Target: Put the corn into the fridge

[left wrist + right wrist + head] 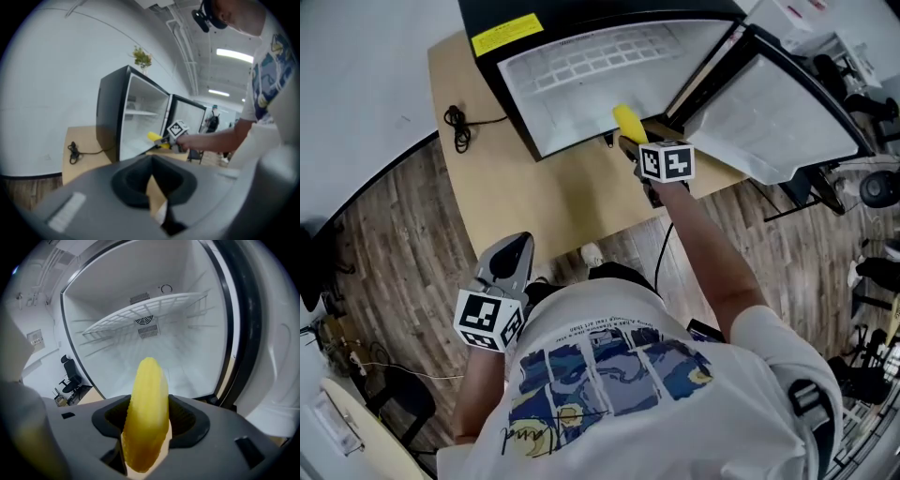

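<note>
Setting: wooden bench (534, 202), small fridge (581, 70) standing open on it.
Right tool (625, 142): clamped on the corn (629, 122), right at the fridge mouth.
Left tool (516, 248): jaws together, empty, held back.
Risk: corn's round, so letting go near the edge could roll it back out imo.

The corn (146, 423) is bright yellow with fine ribbed rows, against the white inside of a fridge (581, 66) whose shell is black with a yellow sticker (506, 35). The right claw (628, 142) and left claw (521, 242) are grey with black-and-white square markers. The worktop (534, 197) is pale tan wood, the floor (394, 234) streaky grey-brown planks, the shirt (609, 375) white with a blue-and-yellow print.
</note>
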Motion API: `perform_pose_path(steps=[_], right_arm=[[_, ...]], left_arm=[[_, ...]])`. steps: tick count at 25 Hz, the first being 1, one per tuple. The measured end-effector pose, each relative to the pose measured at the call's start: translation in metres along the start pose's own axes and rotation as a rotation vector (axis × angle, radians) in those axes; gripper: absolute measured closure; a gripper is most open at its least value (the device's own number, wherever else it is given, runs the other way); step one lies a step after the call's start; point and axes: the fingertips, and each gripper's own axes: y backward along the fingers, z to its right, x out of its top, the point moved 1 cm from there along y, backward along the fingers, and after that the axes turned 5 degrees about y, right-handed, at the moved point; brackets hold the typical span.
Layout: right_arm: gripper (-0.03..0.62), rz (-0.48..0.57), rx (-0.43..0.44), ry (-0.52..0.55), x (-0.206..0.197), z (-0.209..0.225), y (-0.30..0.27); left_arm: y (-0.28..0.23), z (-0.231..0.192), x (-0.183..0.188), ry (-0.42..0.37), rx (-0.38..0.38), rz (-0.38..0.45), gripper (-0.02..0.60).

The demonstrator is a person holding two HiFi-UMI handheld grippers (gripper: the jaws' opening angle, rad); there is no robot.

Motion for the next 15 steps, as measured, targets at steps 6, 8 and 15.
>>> perform_pose_path(steps=[6,8,15], right_arm=[[0.357,-0.030,0.006,0.023,0.018,0.030,-0.059],[0.356,-0.035,-0.001,0.029,0.025,0.038,-0.076],[0.356,-0.046,-0.024,0.061,0.047,0.057,-0.126]], left_arm=[[-0.008,-0.003,0.001,0.037,0.087,-0.010,0.572],[-0.008,-0.007,0.001,0.038,0.112,-0.021,0.572],[-0.007,-0.024,0.006,0.072,0.202,-0.026,0.572]])
